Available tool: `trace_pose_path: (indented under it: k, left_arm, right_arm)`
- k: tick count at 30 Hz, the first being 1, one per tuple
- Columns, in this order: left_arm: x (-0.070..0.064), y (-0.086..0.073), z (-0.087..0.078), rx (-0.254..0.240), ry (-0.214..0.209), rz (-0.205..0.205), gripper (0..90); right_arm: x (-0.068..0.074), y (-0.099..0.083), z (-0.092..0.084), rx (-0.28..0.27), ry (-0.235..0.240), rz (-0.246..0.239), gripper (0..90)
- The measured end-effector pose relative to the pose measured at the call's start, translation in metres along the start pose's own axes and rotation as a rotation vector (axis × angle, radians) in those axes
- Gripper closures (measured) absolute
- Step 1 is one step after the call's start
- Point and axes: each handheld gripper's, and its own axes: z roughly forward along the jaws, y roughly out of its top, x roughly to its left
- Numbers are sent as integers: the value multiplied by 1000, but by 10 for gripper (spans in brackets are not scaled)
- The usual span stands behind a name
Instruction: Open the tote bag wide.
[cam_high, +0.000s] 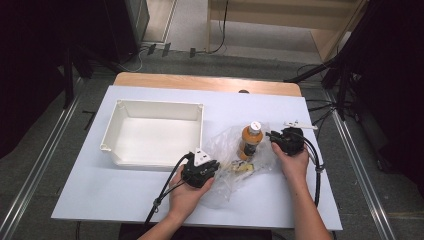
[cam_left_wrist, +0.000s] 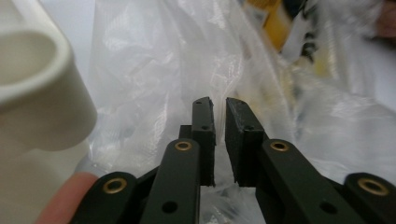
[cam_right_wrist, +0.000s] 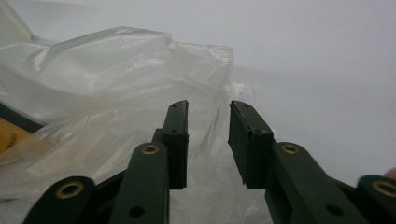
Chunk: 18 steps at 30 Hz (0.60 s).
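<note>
A pale-blue worktop (cam_high: 125, 200) stands on grey carpet – both grippers' fingers (cam_left_wrist: 204, 122) sit slightly parted, ungripping, at the crinkled clear plastic bag (cam_high: 225, 145).

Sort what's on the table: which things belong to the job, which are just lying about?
In the job:
clear plastic bag
orange bottle
yellow packet
left gripper
right gripper

Lying about:
white bin
cables on the floor

Grey floor (cam_high: 45, 150), black curtains (cam_high: 30, 60).
</note>
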Motion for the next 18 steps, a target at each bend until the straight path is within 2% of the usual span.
trace_pose_path:
  k: [1,2,3,4,5,6,9,10,11,12,13,14,15,16,18]
  left_arm:
    - [0,0,0,0,0,0,792]
    - [2,-1,-5,-48,-34,-8,754]
    - [2,-1,-5,-48,-34,-8,716]
    - [2,-2,-9,-80,-38,-10,716]
    - [2,-2,-12,-103,-54,-8,623]
    - [1,-1,-13,-116,-61,-2,595]
    - [-1,-1,-17,-133,-81,20,501]
    - [-3,-1,-20,-140,-98,33,469]
    - [-4,-1,-21,-147,-110,41,469]
    - [-5,-1,-24,-150,-115,53,429]
    - [-7,-2,-28,-155,-107,63,328]
    - [-6,-1,-31,-156,-110,64,295]
    - [-6,-1,-31,-156,-110,64,257]
    - [-5,-1,-34,-162,-116,56,219]
    - [-3,0,-40,-168,-114,49,175]
  right_arm:
    - [0,0,0,0,0,0,695]
    - [3,2,-3,-14,1,-18,685]
    - [3,2,-3,-14,1,-18,685]
    - [4,3,-5,-22,-1,-29,668]
    - [8,5,-11,-43,-15,-62,636]
    - [9,5,-14,-52,-20,-68,625]
    - [9,7,-21,-83,-25,-83,652]
    - [9,9,-26,-96,-42,-83,649]
    - [9,9,-26,-96,-42,-83,649]
    - [9,10,-28,-101,-34,-77,637]
    - [9,11,-33,-108,-12,-73,559]
    - [9,11,-34,-108,-7,-73,522]
    - [9,11,-34,-108,-7,-73,522]
    - [10,13,-38,-102,6,-70,469]
    - [11,16,-40,-104,6,-73,442]
